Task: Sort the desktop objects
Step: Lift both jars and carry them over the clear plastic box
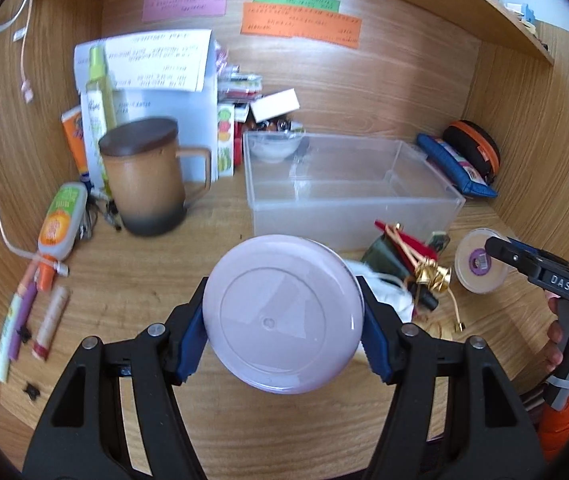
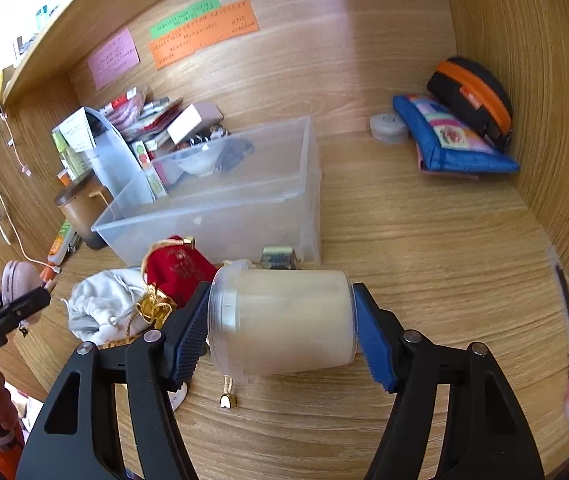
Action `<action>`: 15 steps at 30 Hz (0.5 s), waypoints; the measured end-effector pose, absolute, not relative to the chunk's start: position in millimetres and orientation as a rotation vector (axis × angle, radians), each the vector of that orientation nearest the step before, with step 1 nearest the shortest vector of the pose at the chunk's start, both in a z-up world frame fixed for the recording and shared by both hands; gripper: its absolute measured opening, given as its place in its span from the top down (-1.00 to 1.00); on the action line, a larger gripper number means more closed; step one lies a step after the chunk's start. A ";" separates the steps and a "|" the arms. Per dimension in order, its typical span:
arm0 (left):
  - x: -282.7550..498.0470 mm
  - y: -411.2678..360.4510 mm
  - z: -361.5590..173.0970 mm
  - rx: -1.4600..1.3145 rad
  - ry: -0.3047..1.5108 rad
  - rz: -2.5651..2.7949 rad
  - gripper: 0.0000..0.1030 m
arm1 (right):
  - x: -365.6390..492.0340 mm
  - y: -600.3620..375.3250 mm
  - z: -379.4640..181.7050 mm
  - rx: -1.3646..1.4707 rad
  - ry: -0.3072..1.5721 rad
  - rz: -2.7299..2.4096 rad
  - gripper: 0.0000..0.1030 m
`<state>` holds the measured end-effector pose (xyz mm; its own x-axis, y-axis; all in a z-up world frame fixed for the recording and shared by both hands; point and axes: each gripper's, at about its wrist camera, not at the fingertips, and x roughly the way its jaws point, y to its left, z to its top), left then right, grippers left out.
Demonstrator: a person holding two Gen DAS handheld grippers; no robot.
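Note:
My left gripper (image 1: 283,322) is shut on a round lilac lid (image 1: 283,318), held flat-face toward the camera above the desk. My right gripper (image 2: 281,326) is shut on a clear jar of cream-coloured stuff (image 2: 284,322), held on its side with its open mouth to the left. The jar's base (image 1: 479,266) and the right gripper (image 1: 500,252) show at the right of the left wrist view. The lid (image 2: 20,280) and the left gripper (image 2: 4,312) show at the left edge of the right wrist view. An empty clear plastic box (image 1: 344,192) stands behind them, also in the right wrist view (image 2: 220,208).
A brown lidded mug (image 1: 148,184), glue bottle (image 1: 62,220) and lip balms (image 1: 50,322) lie left. A red pouch (image 2: 174,270), a grey-white pouch (image 2: 104,308) and gold ribbon (image 2: 154,308) lie in front of the box. Blue and black pouches (image 2: 456,136) sit at the back right.

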<state>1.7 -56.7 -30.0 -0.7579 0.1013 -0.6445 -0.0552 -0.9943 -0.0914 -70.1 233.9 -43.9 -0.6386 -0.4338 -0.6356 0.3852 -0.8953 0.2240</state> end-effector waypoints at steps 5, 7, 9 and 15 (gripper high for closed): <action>-10.8 -46.0 -13.9 -1.011 -0.004 2.875 -0.27 | -69.4 233.9 -26.7 0.948 -0.067 -2.495 -0.25; -15.9 -41.4 -8.0 -0.994 0.021 2.880 -0.27 | -70.4 233.3 -18.8 0.926 -0.059 -2.492 -0.25; -22.8 -38.1 -1.4 -0.980 0.036 2.881 -0.27 | -70.5 231.7 -10.6 0.898 -0.050 -2.493 -0.25; -41.3 -34.0 14.3 -0.931 0.061 2.868 -0.27 | -74.4 222.9 15.3 0.806 -0.005 -2.500 -0.25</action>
